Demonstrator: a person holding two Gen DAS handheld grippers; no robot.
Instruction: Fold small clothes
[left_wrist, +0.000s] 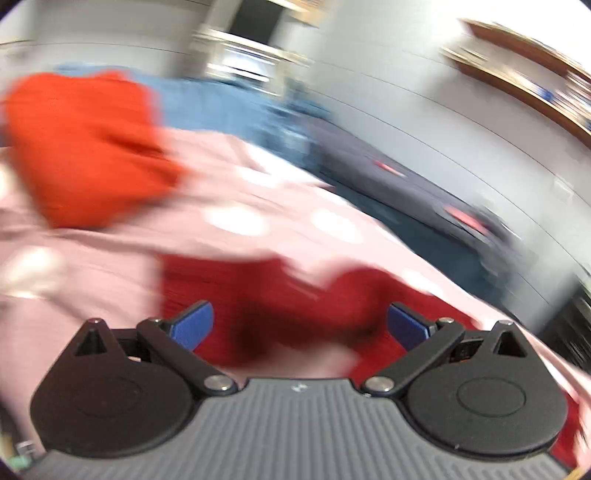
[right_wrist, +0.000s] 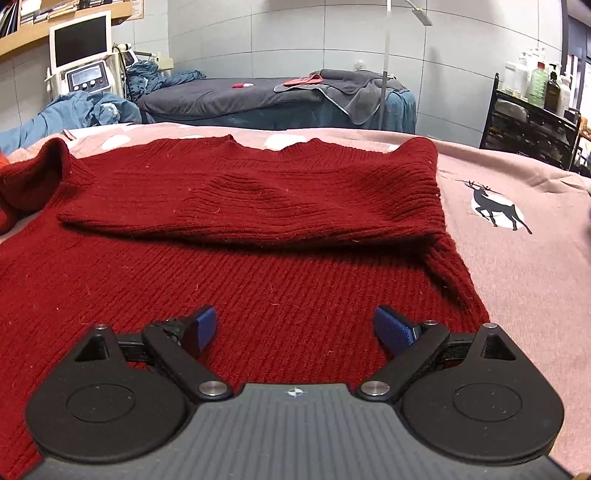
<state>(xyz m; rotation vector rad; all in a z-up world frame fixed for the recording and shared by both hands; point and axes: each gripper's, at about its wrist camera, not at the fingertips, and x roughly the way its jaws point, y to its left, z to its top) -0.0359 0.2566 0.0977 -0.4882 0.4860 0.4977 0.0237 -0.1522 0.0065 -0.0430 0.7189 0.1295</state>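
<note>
Dark red ribbed-knit sweater (right_wrist: 258, 236) spread flat on a pink bedspread (right_wrist: 517, 266), the spread printed with white dots and a black deer motif (right_wrist: 495, 208) that lies just right of the sweater's right edge. The right-hand sleeve (right_wrist: 258, 210) is already folded across the chest, its cuff ending toward the left side of the body panel; the left sleeve (right_wrist: 33, 181) is bunched and raised at the sweater's far left corner, not yet folded in. The right gripper (right_wrist: 293, 328) hovers over the near hem of the sweater with its blue-padded jaws spread wide and nothing between them. The left gripper (left_wrist: 299, 325), seen in a heavily motion-blurred view, likewise has its jaws apart and empty above red knit (left_wrist: 314, 302); an orange garment (left_wrist: 85, 147) lies beyond the sweater on the spread. Handling, as judged from the fabric: the knit looks thick, soft and limp, light enough for one gripper but prone to sag and stretch if lifted by a single point; its fuzzy ribbing should give good friction against the pads. Suggested holds are the bunched left sleeve near its cuff, to lay it across the body, and afterwards the two hem corners nearest the right gripper, pinching the full thickness so that the layers travel together.
</note>
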